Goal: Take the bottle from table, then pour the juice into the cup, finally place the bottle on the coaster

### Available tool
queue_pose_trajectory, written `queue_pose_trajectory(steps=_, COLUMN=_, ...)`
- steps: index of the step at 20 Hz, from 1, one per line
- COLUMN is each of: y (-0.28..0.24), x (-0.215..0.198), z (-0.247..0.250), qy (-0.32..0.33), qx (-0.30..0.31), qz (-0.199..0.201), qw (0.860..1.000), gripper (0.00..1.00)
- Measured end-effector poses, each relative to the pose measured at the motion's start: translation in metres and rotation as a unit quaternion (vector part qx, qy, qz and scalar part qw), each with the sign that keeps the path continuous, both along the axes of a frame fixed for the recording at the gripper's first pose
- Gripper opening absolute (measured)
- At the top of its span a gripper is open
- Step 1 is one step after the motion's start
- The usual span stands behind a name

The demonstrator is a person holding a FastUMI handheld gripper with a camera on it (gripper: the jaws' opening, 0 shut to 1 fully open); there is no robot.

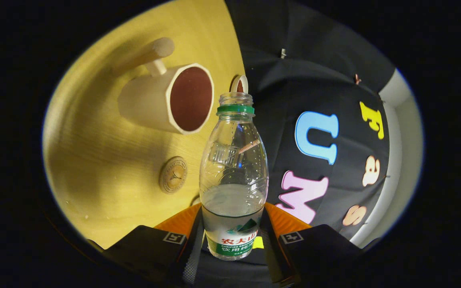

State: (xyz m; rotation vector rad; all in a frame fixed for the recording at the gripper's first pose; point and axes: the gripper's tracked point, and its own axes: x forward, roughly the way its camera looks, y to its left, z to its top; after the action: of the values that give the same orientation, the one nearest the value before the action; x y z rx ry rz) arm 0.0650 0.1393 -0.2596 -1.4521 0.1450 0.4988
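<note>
Upper left: cup [174, 98], mouth facing the camera; coaster [173, 175] below it on the table [94, 160]. Centre: gripper [232, 236] closed on the uncapped bottle [233, 172], both fingers pressing its labelled base. View rolled, so pour step seems in hand; next, bring the neck over the cup.

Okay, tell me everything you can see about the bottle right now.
The bottle is clear plastic, ribbed at the shoulder, with a green neck ring, an open uncapped mouth and a green-and-white label low on its body. Clear liquid fills roughly its lower part. It sits gripped between the fingers of the gripper, which press on its labelled base from both sides. It is lifted over the wooden table, neck pointing ahead, near the cup and beyond the round coaster.
</note>
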Motion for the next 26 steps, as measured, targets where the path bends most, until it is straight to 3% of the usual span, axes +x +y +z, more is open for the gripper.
queue_pose_trajectory(steps=4, y=0.009, x=-0.01, z=-0.006, qy=0.036, qx=0.103, qz=-0.018, qw=0.994, gripper=0.71)
queue_pose_trajectory(steps=7, y=0.013, x=-0.017, z=-0.008, qy=0.063, qx=0.192, qz=-0.029, qw=0.979, gripper=0.71)
queue_pose_trajectory(steps=14, y=0.024, x=-0.031, z=0.002, qy=0.128, qx=0.373, qz=-0.038, qw=0.918, gripper=0.71)
queue_pose_trajectory(steps=20, y=0.031, x=-0.017, z=0.035, qy=0.148, qx=0.502, qz=-0.059, qw=0.85, gripper=0.71)
queue_pose_trajectory(steps=26, y=0.027, x=0.028, z=0.04, qy=0.12, qx=0.565, qz=-0.071, qw=0.813, gripper=0.71)
